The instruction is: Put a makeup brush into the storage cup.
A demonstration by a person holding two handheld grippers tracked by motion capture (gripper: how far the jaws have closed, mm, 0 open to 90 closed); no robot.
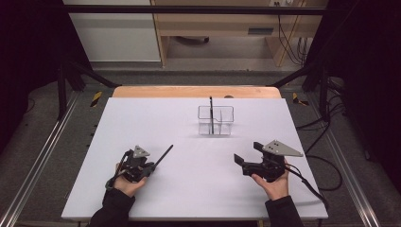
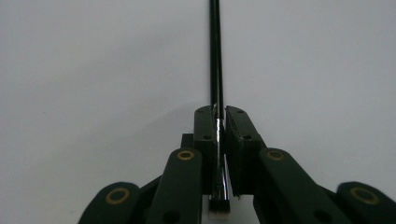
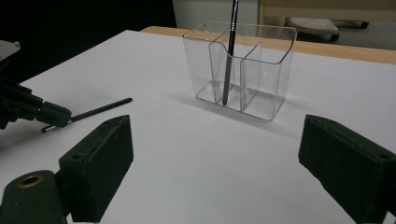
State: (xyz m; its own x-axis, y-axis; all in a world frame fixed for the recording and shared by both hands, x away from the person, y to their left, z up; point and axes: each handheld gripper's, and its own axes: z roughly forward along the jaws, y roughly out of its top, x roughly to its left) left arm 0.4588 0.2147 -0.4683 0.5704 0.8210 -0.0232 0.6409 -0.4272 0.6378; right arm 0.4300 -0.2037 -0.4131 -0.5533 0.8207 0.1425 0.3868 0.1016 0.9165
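Note:
A thin black brush (image 1: 163,154) with a silver ferrule lies low over the white table (image 1: 189,189), its handle (image 2: 215,56) pointing away from my left gripper (image 1: 152,166). That gripper (image 2: 217,116) is shut on the brush at the ferrule, and the bristles stick out behind the pads. My right gripper (image 1: 247,152) stands open at the right with nothing between its fingers (image 3: 100,154). The right gripper view has the left gripper (image 3: 46,114) and its brush (image 3: 100,108) at the far left. A second black brush (image 1: 212,113) stands upright in a clear divided holder (image 1: 226,124).
The clear holder (image 3: 275,79) sits at the table's far middle, with the standing brush (image 3: 229,65) in one of its compartments. Cables (image 1: 326,165) trail off the table's right edge. A wooden strip (image 1: 189,91) runs along the far edge.

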